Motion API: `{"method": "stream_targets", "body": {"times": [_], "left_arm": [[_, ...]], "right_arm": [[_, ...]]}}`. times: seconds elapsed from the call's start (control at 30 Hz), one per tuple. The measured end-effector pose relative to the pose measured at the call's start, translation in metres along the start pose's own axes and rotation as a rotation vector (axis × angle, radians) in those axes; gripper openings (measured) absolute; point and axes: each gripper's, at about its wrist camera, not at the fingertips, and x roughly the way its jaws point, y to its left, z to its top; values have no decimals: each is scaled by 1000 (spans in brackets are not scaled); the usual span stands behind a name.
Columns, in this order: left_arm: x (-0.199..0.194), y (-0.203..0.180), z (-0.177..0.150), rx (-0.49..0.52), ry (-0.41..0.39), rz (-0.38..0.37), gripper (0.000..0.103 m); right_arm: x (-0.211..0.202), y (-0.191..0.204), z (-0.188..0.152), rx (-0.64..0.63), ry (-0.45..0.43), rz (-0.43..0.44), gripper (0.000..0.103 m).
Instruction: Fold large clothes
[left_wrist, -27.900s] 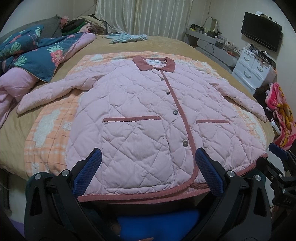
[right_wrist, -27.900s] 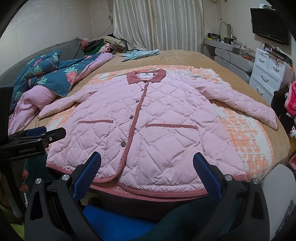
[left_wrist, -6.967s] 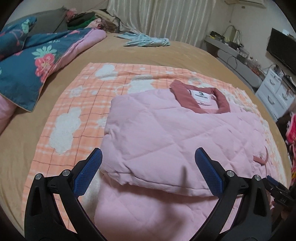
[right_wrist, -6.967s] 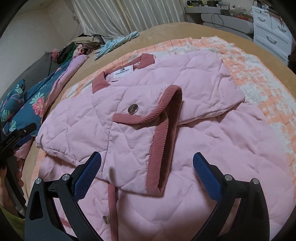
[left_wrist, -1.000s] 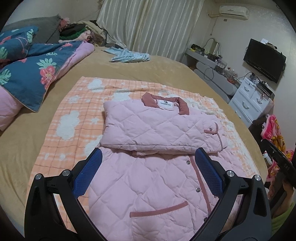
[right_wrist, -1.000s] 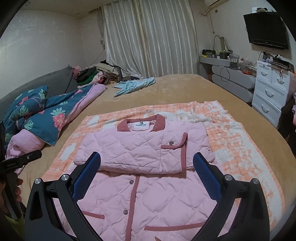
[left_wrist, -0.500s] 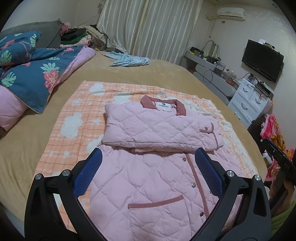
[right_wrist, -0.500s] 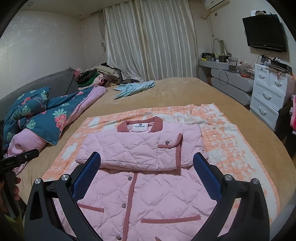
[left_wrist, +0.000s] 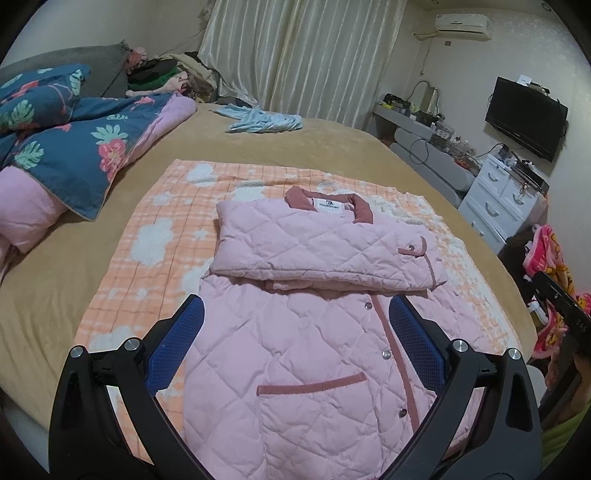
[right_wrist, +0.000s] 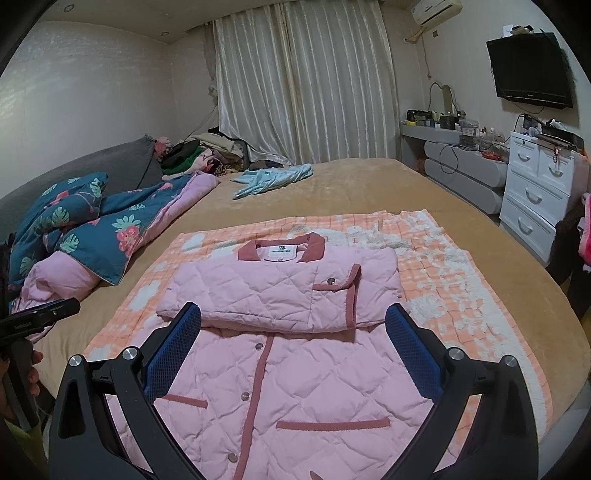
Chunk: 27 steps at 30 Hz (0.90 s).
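Pink quilted fabric fills the space in front of you: the padded pink jacket with dusty-rose trim (left_wrist: 317, 332) lies on the orange-and-white checked blanket (left_wrist: 162, 236), which is spread over the tan bedspread (left_wrist: 48, 280). Its sleeves are folded across the chest into a thick band just below the rose collar (right_wrist: 282, 251), with one cuff and its snap lying toward the right end of that band, and the lower half lies flat toward you with the button placket and both pocket welts showing. Your left gripper (left_wrist: 295, 336) hovers above the near part of the jacket with its blue-padded fingers (left_wrist: 173, 343) spread wide and nothing between them. Your right gripper (right_wrist: 291, 350) hangs over the same near part, its fingers equally wide apart and holding nothing. To the far left, a dark blue floral quilt with pink lining (right_wrist: 110, 229) is bunched up on the bed, and a pale blue garment (left_wrist: 262, 122) lies near the far edge in front of the cream curtains (right_wrist: 306, 81). On the right stand a white chest of drawers (right_wrist: 535, 192) and a wall-mounted black television (right_wrist: 528, 68).
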Motion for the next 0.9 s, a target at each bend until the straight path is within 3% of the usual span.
{"method": "stream_targets", "body": {"times": [0.67,0.9], "left_arm": [[-10,3,-33,-37,-27,47,94],[-6,7,-44,-25,-2,54,94]], "right_arm": [[-15,-13,-23,-42,17,-3,99],[-15,-21,-35,-43,37,-24,99]]}}
